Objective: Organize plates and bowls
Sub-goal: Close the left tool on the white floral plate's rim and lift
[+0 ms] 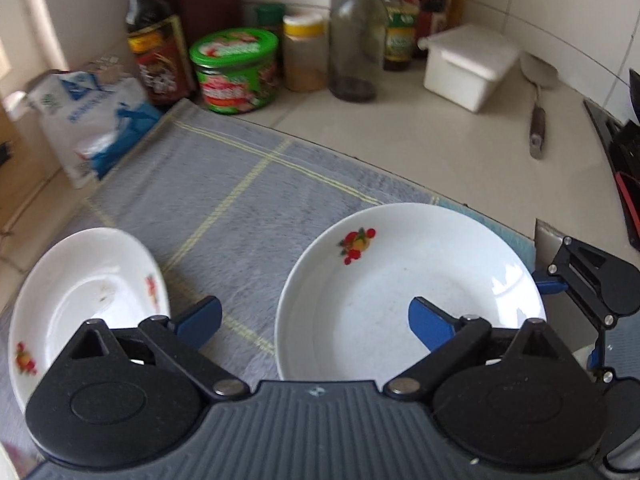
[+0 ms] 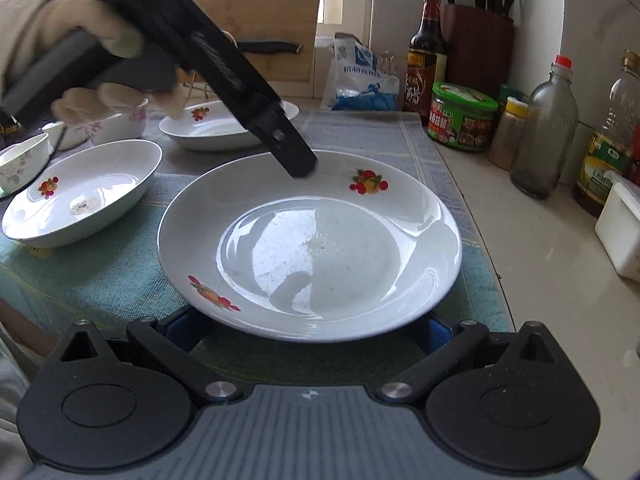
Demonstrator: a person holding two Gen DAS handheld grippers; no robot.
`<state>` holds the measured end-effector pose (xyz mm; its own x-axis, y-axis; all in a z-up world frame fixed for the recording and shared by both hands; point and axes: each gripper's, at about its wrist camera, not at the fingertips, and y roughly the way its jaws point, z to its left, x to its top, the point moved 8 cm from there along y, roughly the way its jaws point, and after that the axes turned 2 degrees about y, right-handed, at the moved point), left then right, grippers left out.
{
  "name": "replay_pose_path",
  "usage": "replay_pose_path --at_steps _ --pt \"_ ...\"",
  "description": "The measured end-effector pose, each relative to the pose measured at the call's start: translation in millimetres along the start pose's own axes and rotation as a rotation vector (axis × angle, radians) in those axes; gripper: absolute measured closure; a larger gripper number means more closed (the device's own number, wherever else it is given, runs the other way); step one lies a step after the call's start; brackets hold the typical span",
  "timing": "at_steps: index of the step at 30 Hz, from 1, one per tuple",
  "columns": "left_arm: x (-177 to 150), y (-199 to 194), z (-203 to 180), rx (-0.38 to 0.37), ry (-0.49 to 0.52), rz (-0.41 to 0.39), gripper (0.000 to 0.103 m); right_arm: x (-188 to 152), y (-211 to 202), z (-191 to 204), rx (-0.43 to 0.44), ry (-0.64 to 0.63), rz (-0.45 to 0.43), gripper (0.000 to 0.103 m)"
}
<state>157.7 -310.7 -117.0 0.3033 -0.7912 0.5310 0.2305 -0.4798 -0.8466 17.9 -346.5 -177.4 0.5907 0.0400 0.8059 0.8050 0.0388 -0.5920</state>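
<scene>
Plate [image 2: 310,246] sits near the worktop's [image 2: 532,264] front edge, bare cloth [image 1: 248,200] behind. Left gripper [image 1: 316,320] spread, released above it. Right gripper [image 2: 308,330] spread wide at its near rim, empty.

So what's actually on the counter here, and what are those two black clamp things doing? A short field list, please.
Surface: checked cloth
Main dish: round plate, white with fruit prints
Other dishes: oval dish, deep dish, floral bowls
Left gripper: jaws open, over the round plate
Right gripper: jaws open at the plate's near rim; contact unclear
Background: green-lidded jar, glass bottle
</scene>
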Motion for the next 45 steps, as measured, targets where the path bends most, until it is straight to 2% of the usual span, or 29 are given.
replay_pose_path --at_steps 10,14,25,33,45 --pt "7 34 -5 -0.163 0.020 0.157 0.033 0 0 -1 -0.003 -0.002 -0.018 0.000" --pt "8 40 -6 -0.179 0.025 0.167 0.036 1 0 -1 -0.004 -0.002 -0.007 0.000" --pt "14 45 -3 -0.202 0.006 0.184 0.037 5 3 0 -0.005 -0.003 0.058 0.000" --pt "34 45 10 -0.179 -0.007 0.133 0.037 24 5 -13 -0.008 -0.028 0.024 0.000" --pt "77 64 41 -0.110 -0.009 0.074 0.037 52 39 -50 0.006 -0.037 0.002 0.000"
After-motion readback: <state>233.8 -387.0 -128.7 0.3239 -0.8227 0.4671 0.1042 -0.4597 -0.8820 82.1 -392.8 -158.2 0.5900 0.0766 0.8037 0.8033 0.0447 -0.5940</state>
